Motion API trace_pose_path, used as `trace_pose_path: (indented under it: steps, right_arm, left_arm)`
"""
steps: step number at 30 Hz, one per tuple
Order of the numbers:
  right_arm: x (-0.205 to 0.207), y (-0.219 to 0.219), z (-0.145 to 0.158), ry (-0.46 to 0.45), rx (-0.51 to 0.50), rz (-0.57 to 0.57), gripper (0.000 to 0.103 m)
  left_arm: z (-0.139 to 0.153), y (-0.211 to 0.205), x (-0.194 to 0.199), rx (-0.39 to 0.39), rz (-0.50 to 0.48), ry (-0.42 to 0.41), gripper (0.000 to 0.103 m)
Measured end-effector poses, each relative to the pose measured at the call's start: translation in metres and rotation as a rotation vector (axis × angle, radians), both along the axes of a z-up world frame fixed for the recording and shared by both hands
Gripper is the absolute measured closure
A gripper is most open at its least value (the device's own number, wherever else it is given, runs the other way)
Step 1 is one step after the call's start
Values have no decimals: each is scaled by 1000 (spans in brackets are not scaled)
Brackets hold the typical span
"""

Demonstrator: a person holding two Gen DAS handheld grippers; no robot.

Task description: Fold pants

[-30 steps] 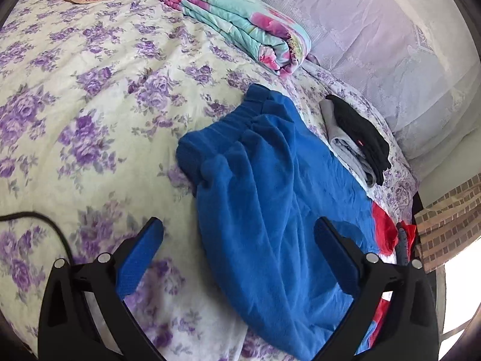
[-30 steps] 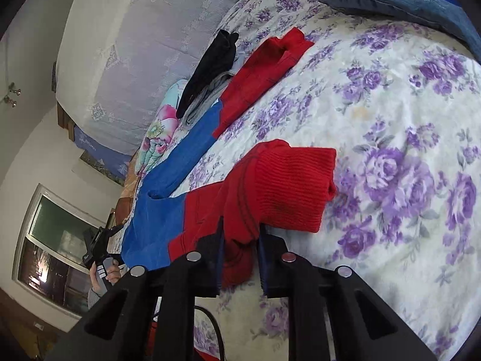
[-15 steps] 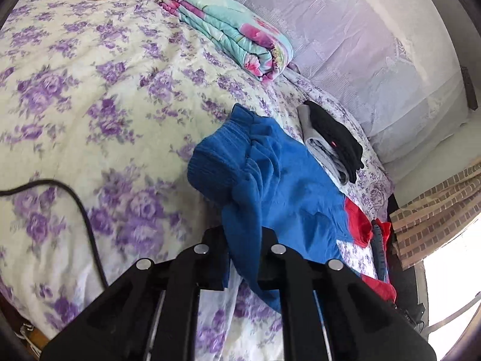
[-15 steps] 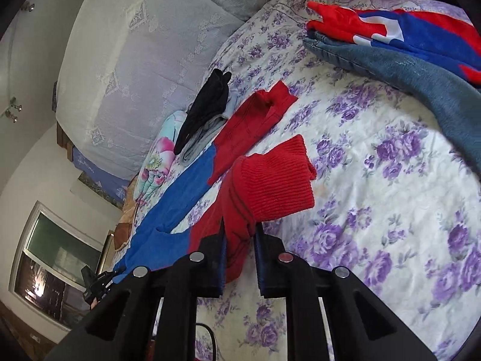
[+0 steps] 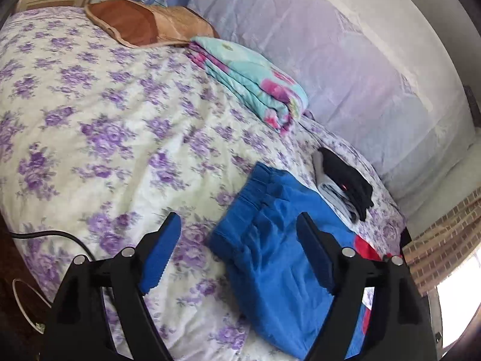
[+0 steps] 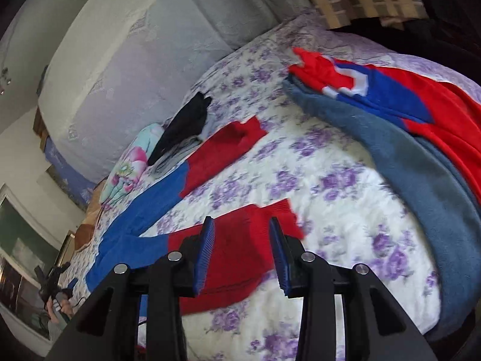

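Left wrist view: the left gripper [image 5: 237, 234] stands with its jaws spread wide and nothing between the blue pads; they have just been opening, and the cloth they pinched lies released on the bed. Just beyond the right-hand pad lies the blue waist end of the pants [image 5: 270, 240], bunched and folded over on the floral bedspread [image 5: 90, 120], its red part showing at the right edge. A black cable [image 5: 45, 234] runs across the near left of the bedspread. Farther right, a small stack of black and grey clothes [image 5: 345, 186] sits beside the pants. Farther still lies a folded turquoise blanket [image 5: 249, 84] with pink flowers, and beyond it a brown pillow [image 5: 141, 24] at the head of the bed. A pale lace-covered headboard [image 5: 345, 60] runs along the right.

In the right wrist view, the right gripper [image 6: 242, 252] is parted too, its jaws having just been opening; the red cuff of one pant leg lies on the bedspread below and between the pads, which do not press on it. The leg runs left into blue cloth. The other leg stretches away beyond it, ending in a red cuff near the black and grey stack. To the far right lie a grey-blue garment [image 6: 421, 180] and a red, blue and white garment [image 6: 390, 90].
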State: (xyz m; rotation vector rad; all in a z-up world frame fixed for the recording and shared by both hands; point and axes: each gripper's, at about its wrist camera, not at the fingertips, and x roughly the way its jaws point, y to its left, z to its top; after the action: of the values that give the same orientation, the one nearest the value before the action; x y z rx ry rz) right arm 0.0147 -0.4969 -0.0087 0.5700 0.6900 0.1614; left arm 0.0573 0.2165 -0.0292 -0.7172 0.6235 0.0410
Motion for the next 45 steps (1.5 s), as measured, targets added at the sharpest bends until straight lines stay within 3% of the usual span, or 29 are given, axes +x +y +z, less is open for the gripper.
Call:
trace_pose_path:
  steps: [2,4,7,8,9,11,13,14,15,16,18,20,22,24,26,33,37,39,40,45]
  right_arm:
    - [14,22,-5,16,5,77,67]
    - [29,40,-19,53,21,128,67]
    - [51,42,-56,186,26,151,74]
    - [54,35,-68,220,62,141,88]
    - [54,28,-72,231,97,127,95]
    - [51,21,-61,229,135,139,91]
    - [46,26,-32,155,59,145,85]
    - [47,29,-20,125,32,157,78]
    - [50,31,-12,107,31,167,61]
    - [54,32,-8,98,35,167,56]
    - [67,36,-13,130,23,161,55]
    - [82,38,-36,213,42,171,56]
    - [91,39,-57,269,64,163,58]
    - [92,40,-53,274,51,168,58]
    - [94,42,-37,260,31,177,56]
    - [130,66,45,42,-130,266,45]
    - [173,91,60,-48,-200,369,30]
    - [193,105,62,-120,-244,433,18]
    - [204,115,62,-138,-292,461,18]
    - [270,161,48,-59,-447,577,18]
  left_arm:
    - [-5,-21,16,16,-65,28,27]
    - [-18,-50,39,91,-157,84,27]
    - [-40,-79,62,363,-137,162,20]
    - [-46,-83,68,453,-133,187,20]
    - [-50,-82,71,504,-118,218,19]
    - [-51,-72,71,456,-125,252,17]
    - [-37,-63,67,397,-139,211,16]
    - [-27,-58,66,369,-144,180,16]
    - [-19,-53,65,338,-140,146,15]
    - [-13,-51,65,300,-137,113,14]
    - [-9,-49,67,258,-141,72,14]
    - [-19,-52,77,277,-169,110,12]
    - [-53,-61,101,371,-202,276,12]
    - [-64,-70,106,473,-210,286,8]
    - [-55,-75,110,497,-234,302,8]
    - [-8,-36,143,325,-199,198,8]
    - [0,-18,172,204,-225,165,8]
    - [-5,-16,188,172,-245,180,8]
    - [-10,-16,195,166,-248,194,8]
    - [-33,-17,215,142,-285,239,8]
